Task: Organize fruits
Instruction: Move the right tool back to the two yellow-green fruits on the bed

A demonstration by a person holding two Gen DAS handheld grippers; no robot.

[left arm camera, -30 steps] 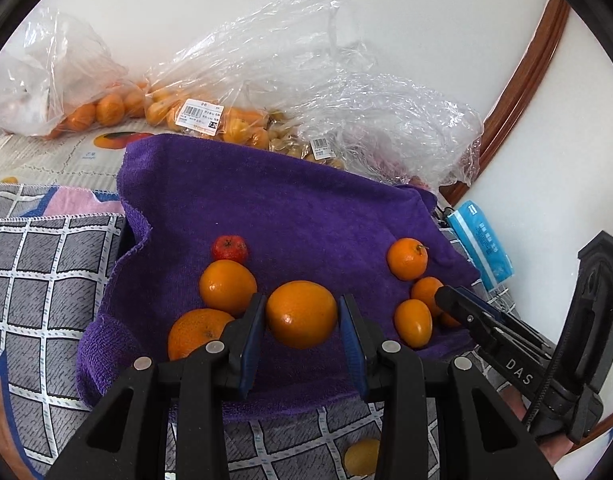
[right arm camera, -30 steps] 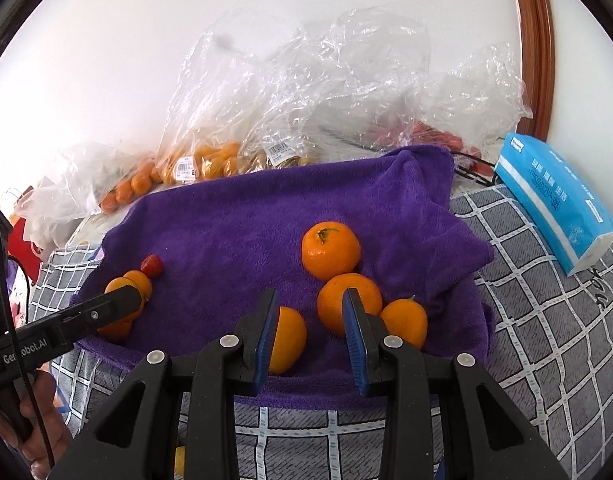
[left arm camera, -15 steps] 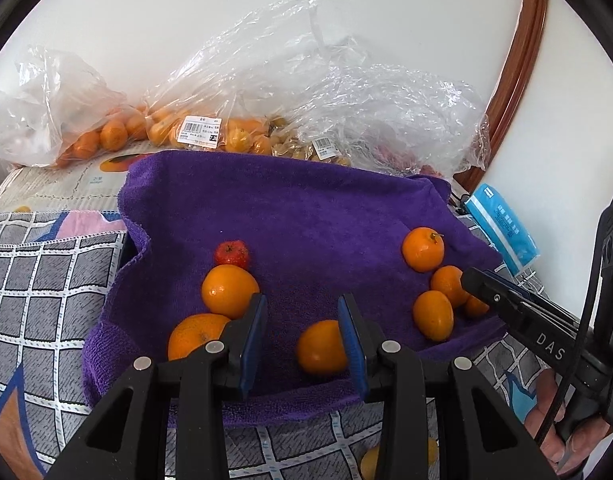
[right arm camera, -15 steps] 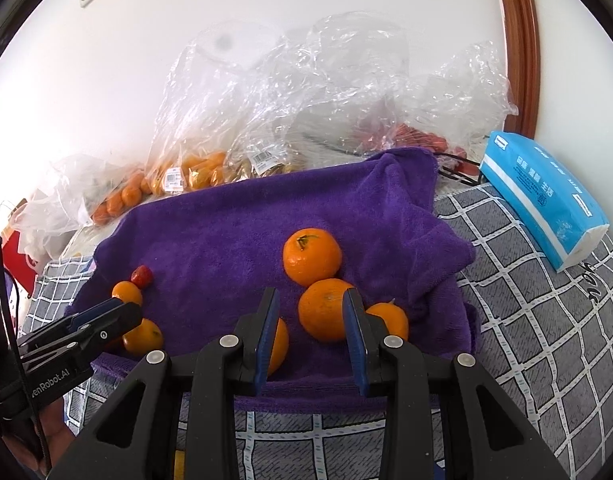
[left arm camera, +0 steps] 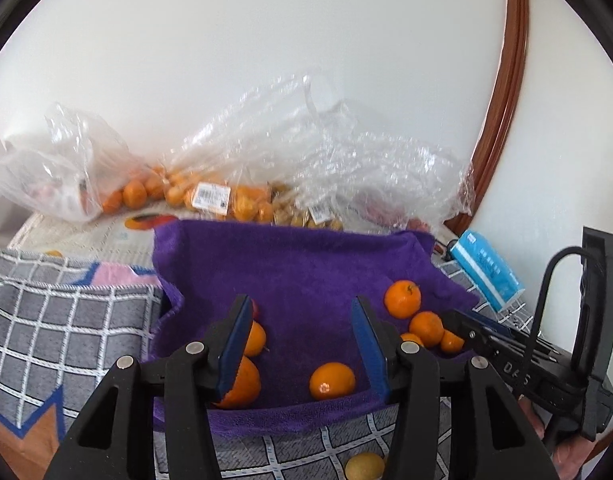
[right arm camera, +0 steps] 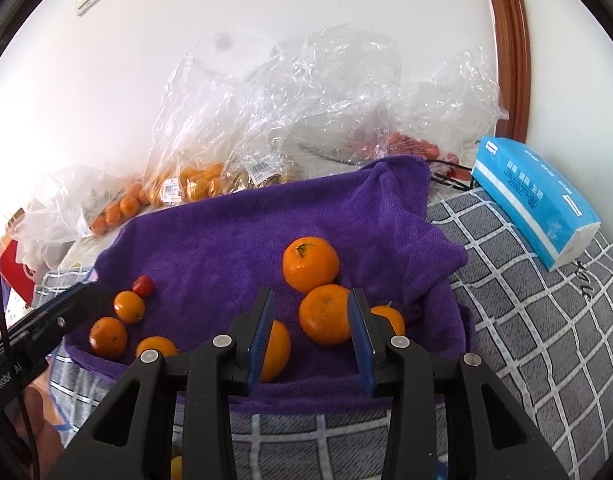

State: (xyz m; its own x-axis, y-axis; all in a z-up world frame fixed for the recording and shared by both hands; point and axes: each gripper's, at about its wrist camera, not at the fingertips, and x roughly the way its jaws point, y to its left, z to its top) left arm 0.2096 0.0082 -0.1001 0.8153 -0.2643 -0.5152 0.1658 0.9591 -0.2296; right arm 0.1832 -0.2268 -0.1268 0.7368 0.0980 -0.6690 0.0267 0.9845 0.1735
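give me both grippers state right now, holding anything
left gripper: open, jaws just opened, orange released onto towel.
right gripper: open, just widening, holds nothing.

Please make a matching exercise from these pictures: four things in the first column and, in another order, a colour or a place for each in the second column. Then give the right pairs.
Things:
1. towel
2. tissue pack
3. small red fruit
4. clear plastic bags

Colours or places:
A. lies on the checked cover, right of the towel
B. along the wall, behind the towel
C. purple, with loose oranges on it
D. on the towel's left part, next to an orange

Pairs: 1-C, 2-A, 3-D, 4-B
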